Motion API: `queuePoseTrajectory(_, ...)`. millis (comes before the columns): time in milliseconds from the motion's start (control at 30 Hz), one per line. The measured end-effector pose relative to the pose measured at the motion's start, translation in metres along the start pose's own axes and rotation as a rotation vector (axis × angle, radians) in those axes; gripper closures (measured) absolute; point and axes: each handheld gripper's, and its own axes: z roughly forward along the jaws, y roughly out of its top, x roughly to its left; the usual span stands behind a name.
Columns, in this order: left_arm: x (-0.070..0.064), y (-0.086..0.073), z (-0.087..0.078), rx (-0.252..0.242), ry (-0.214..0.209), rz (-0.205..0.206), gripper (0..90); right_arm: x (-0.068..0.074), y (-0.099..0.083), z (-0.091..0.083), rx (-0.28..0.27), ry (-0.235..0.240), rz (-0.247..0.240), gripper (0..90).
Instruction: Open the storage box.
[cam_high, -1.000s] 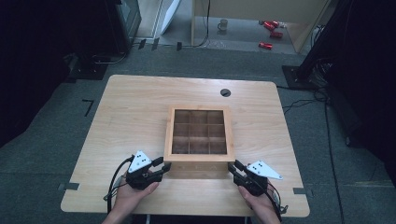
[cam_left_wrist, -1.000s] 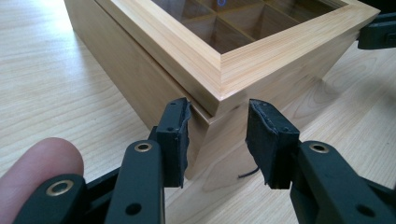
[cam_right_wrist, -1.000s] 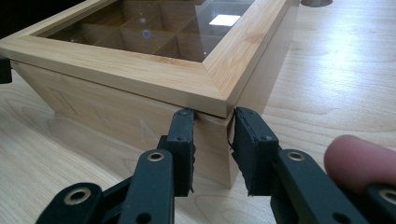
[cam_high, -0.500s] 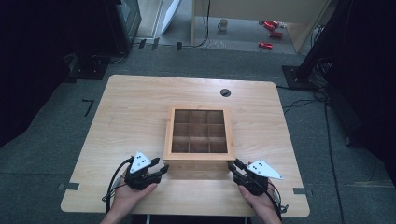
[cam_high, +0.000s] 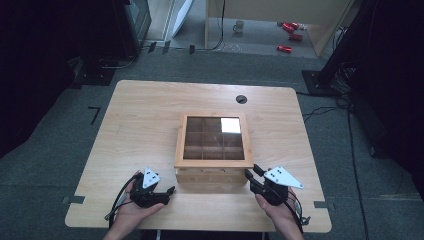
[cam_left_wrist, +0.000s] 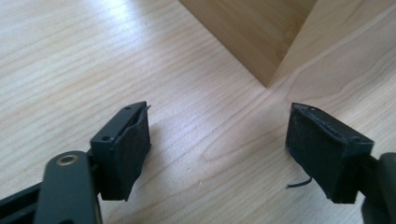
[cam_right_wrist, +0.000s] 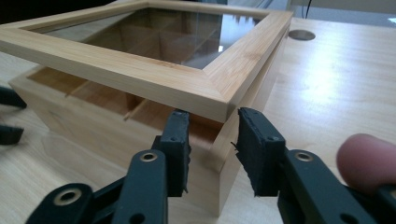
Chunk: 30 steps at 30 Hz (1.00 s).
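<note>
A wooden box with a glass-paned lid sits mid-table, with divided compartments inside. In the right gripper view the lid is lifted off the base at the front. My right gripper is at the box's front right corner. Its jaws are open, tips just under the lid's raised corner, one on each side of the base's corner. My left gripper rests low on the table by the front left corner, open and holding nothing. The box corner lies ahead of it.
A round cable hole lies behind the box. Bare tabletop spreads to the left and right of the box. The table's front edge runs just behind both hands. A thumb rests on the right gripper.
A bright reflection has appeared on the glass at the lid's back right, so the lid has tilted. Both grippers have hardly moved.
</note>
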Motion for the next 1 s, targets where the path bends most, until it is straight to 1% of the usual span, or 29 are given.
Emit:
queuePoseTrajectory(133,-0.002,-0.001,0.000,-0.001,0.014,0.004,21.2,-0.003,0.010,-0.003,-0.018,0.004,-0.001,60.2)
queuePoseTrajectory(233,-0.002,-0.003,0.002,-0.026,0.010,0.006,19.4,-0.003,0.018,-0.004,-0.031,0.000,-0.025,58.9)
queuePoseTrajectory(333,-0.002,-0.003,0.002,-0.026,0.009,0.007,19.1,-0.005,0.027,-0.005,-0.041,-0.004,-0.045,55.6)
queuePoseTrajectory(400,-0.001,-0.003,0.002,-0.026,0.009,0.009,19.1,-0.006,0.030,-0.005,-0.045,-0.004,-0.048,55.1)
queuePoseTrajectory(500,-0.001,-0.003,0.002,-0.026,0.008,0.008,19.1,-0.008,0.045,-0.006,-0.075,-0.009,-0.068,54.5)
queuePoseTrajectory(533,-0.001,-0.003,0.002,-0.027,0.008,0.007,19.1,-0.008,0.045,-0.006,-0.075,-0.009,-0.068,54.5)
queuePoseTrajectory(600,-0.001,-0.003,0.002,-0.027,0.008,0.006,19.1,-0.009,0.053,-0.006,-0.085,-0.011,-0.074,54.6)
queuePoseTrajectory(633,-0.002,-0.003,0.002,-0.028,0.008,0.005,19.1,-0.010,0.060,-0.004,-0.092,-0.016,-0.085,54.6)
queuePoseTrajectory(667,-0.002,-0.003,0.002,-0.028,0.008,0.005,19.1,-0.011,0.064,-0.003,-0.095,-0.018,-0.087,54.6)
queuePoseTrajectory(700,-0.001,-0.003,0.002,-0.026,0.008,0.007,19.1,-0.011,0.064,-0.003,-0.095,-0.018,-0.087,54.6)
queuePoseTrajectory(867,-0.001,-0.003,0.002,-0.025,0.007,0.005,19.1,-0.014,0.081,0.001,-0.110,-0.024,-0.099,54.6)
queuePoseTrajectory(933,-0.002,-0.003,0.002,-0.026,0.007,0.004,19.1,-0.015,0.088,0.003,-0.118,-0.026,-0.108,54.6)
queuePoseTrajectory(1000,-0.001,-0.003,0.002,-0.026,0.006,0.004,19.1,-0.017,0.097,0.006,-0.124,-0.037,-0.127,54.8)
